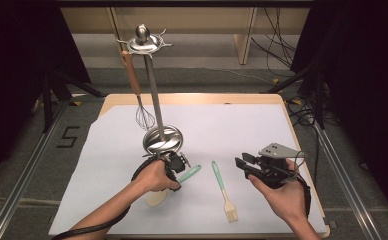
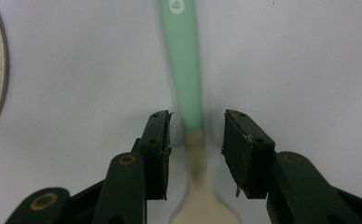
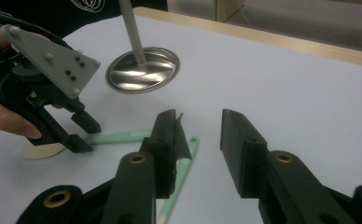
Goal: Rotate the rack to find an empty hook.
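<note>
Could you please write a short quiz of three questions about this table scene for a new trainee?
1. True or false: the left gripper has its fingers on either side of the spatula, with gaps showing between them and the handle.
2. Which utensil hangs on the metal stand? A) a ladle B) a whisk C) a fork
3. Fill in: the pastry brush lies on the white sheet between the spatula and the ____ gripper.

Key: 1 true; 2 B; 3 right.
</note>
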A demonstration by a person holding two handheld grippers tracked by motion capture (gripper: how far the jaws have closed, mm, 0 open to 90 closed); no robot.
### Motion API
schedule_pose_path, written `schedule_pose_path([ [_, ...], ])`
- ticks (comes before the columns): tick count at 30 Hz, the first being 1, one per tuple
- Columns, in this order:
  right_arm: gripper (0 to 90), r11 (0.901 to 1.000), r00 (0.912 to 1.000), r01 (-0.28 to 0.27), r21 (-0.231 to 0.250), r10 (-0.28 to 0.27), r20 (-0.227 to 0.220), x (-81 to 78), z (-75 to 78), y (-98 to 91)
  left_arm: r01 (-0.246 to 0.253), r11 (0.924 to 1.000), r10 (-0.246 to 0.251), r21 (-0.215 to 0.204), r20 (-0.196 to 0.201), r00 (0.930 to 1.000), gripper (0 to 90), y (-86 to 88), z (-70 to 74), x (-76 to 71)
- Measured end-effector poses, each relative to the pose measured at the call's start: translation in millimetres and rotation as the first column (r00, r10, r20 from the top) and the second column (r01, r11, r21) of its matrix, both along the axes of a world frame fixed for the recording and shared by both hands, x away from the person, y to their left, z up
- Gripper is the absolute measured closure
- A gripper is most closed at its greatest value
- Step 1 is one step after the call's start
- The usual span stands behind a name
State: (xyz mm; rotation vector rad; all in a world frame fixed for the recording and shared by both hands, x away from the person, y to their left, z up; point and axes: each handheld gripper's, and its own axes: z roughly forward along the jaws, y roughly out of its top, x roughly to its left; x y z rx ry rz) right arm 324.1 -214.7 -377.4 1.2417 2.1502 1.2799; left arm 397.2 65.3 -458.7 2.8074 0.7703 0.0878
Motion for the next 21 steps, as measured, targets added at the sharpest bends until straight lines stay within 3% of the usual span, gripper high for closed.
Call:
schedule_pose_path([
  [2, 66.7, 1.0000, 0.9999, -0.003, -0.007, 0.003, 0.016, 0.8, -0.3, -0.8, -0.003, 1.0000, 0.003, 0.004, 0.000, 1.0000, 60.3, -0.3, -0.3, 0.3],
  [3, 66.7, 1.0000, 1.0000, -0.001, 0.001, 0.001, -0.001, 0.0, -0.2, -0.1, -0.005, 1.0000, 0.005, -0.003, 0.006, 1.0000, 60.4, -0.4, -1.2, 0.4],
  [12, 66.7, 1.0000, 1.0000, -0.008, -0.002, 0.008, 0.006, 0.7, -1.0, -0.3, -0.007, 0.9999, 0.007, 0.010, -0.022, 0.9997, 61.1, -0.7, -0.3, 4.3],
  [18, 66.7, 0.9999, 0.9999, -0.008, 0.009, 0.008, 0.010, 0.7, -1.8, 0.9, -0.024, 0.9997, 0.024, -0.005, -0.029, 0.9993, 62.8, 0.0, -1.6, 6.3],
  [21, 66.7, 0.9998, 0.9998, 0.003, 0.019, -0.003, 0.022, 0.5, -2.6, 2.5, -0.018, 0.9996, 0.019, 0.020, -0.037, 0.9991, 64.7, -1.3, -0.1, 7.4],
])
